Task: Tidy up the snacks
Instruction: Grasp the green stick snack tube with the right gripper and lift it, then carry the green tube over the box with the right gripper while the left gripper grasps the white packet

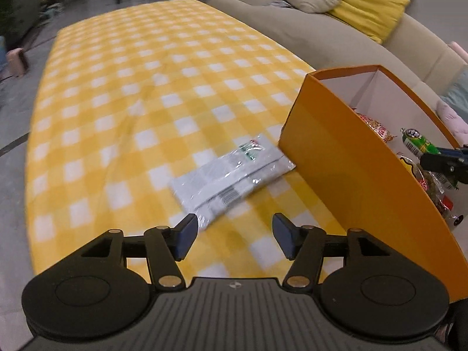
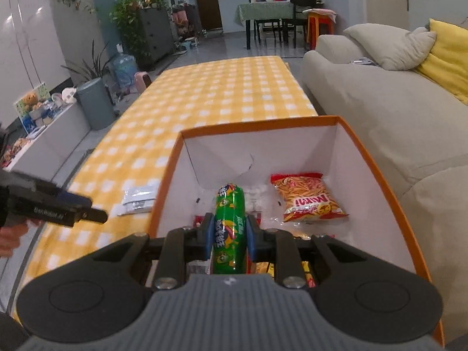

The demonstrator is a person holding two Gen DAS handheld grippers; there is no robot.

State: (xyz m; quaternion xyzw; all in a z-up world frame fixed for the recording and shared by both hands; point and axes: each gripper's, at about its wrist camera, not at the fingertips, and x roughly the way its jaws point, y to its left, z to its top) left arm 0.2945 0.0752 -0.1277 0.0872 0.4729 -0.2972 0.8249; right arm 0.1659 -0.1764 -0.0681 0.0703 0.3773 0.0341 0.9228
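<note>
A flat silver-white snack packet [image 1: 231,180] lies on the yellow checked tablecloth [image 1: 140,93], just left of the orange box [image 1: 359,181]. My left gripper [image 1: 234,235] hovers open right in front of the packet, nothing between its blue pads. In the right wrist view my right gripper [image 2: 229,235] is shut on a green tube-shaped snack [image 2: 228,228] and holds it over the inside of the orange box [image 2: 389,181]. A red bag of stick snacks [image 2: 308,197] and other wrappers lie on the box floor. The silver packet [image 2: 137,199] and the left gripper [image 2: 87,215] show at the left.
A beige sofa [image 2: 380,111] with a yellow cushion [image 1: 370,14] runs along the right side of the table, close to the box. The cloth stretches away bare beyond the packet. Plants, a grey cabinet and a dining table stand far back across the floor.
</note>
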